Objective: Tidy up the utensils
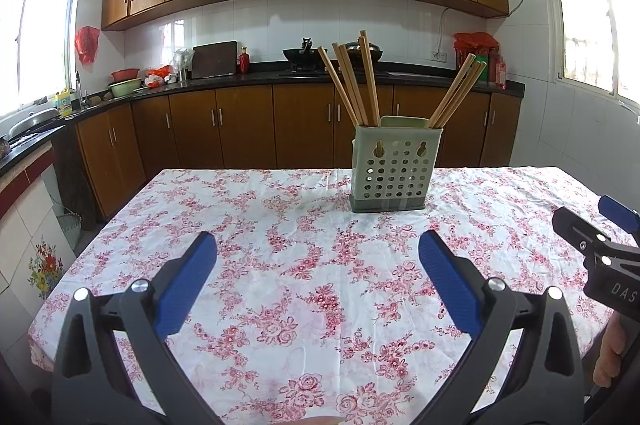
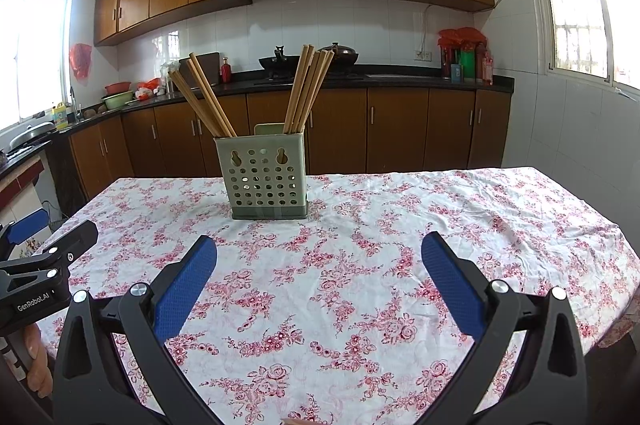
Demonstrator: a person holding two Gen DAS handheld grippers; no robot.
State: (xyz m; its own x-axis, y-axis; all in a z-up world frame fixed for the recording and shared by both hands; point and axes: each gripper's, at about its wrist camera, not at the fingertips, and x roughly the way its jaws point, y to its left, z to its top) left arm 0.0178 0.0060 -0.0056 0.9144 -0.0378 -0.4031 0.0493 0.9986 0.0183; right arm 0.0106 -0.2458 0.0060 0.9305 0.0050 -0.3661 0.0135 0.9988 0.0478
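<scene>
A pale green perforated utensil holder (image 1: 394,169) stands upright on the floral tablecloth (image 1: 280,233), towards the far edge. Several wooden chopsticks (image 1: 352,81) lean in its left compartment and a few more (image 1: 456,91) in its right one. The holder also shows in the right wrist view (image 2: 266,177), with its chopsticks (image 2: 208,101). My left gripper (image 1: 318,257) is open and empty above the cloth, short of the holder. My right gripper (image 2: 319,259) is open and empty, to the holder's right and nearer. Each gripper appears at the other view's edge.
The table's far edge (image 1: 280,170) lies just behind the holder. Beyond it run a dark kitchen counter (image 1: 280,75) with a wok and brown cabinets. A sink counter (image 1: 24,145) lies to the left. A window (image 2: 580,5) is on the right wall.
</scene>
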